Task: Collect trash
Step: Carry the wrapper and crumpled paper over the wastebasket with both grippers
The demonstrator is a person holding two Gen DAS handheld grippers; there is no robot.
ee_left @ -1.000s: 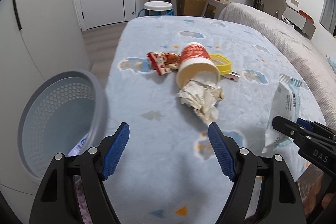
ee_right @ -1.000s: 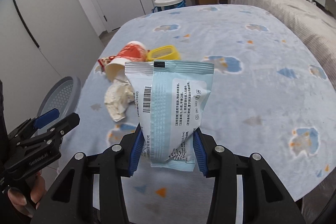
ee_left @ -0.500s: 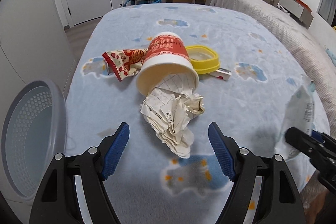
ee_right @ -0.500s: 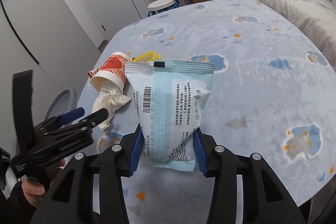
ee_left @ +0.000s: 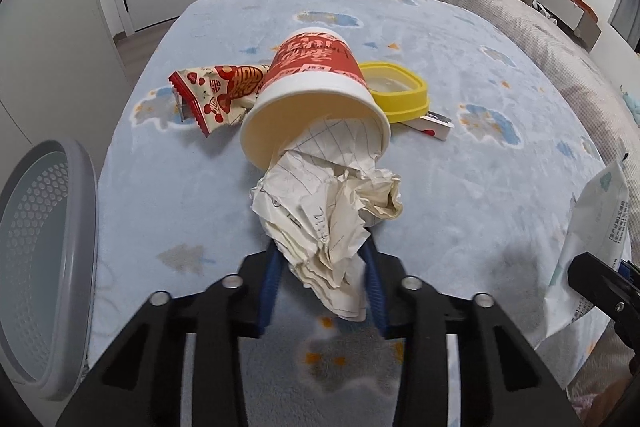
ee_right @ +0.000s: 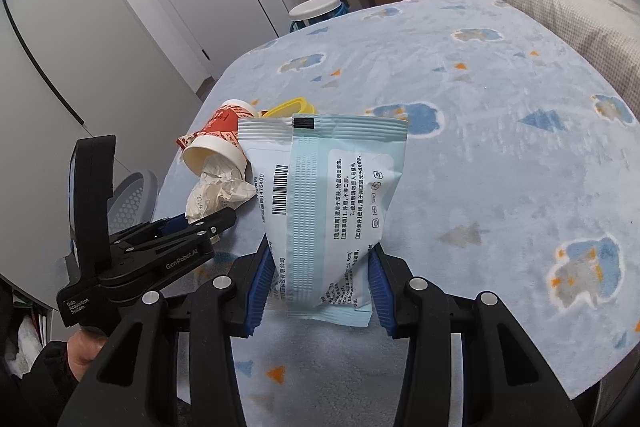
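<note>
A crumpled sheet of lined paper (ee_left: 320, 211) spills out of a red and white paper cup (ee_left: 316, 67) lying on its side on the blue blanket (ee_left: 480, 187). My left gripper (ee_left: 322, 255) is closing its jaws on the near end of that paper, and the blue pads press it from both sides. My right gripper (ee_right: 320, 259) is shut on a light blue and white pouch (ee_right: 332, 195), held upright above the blanket. Behind the cup lie a red patterned wrapper (ee_left: 216, 87), a yellow lid (ee_left: 396, 91) and a small red and white box (ee_left: 434, 125).
A grey perforated bin (ee_left: 40, 259) stands on the floor off the blanket's left edge. A stool, cardboard boxes and a white door are at the far end of the room. A grey-covered bed runs along the right. A hand (ee_right: 84, 351) holds the left gripper.
My left gripper moved forward and down to the crumpled paper, then closed from wide open onto its near end. The right gripper kept the pouch and shifted only slightly.
</note>
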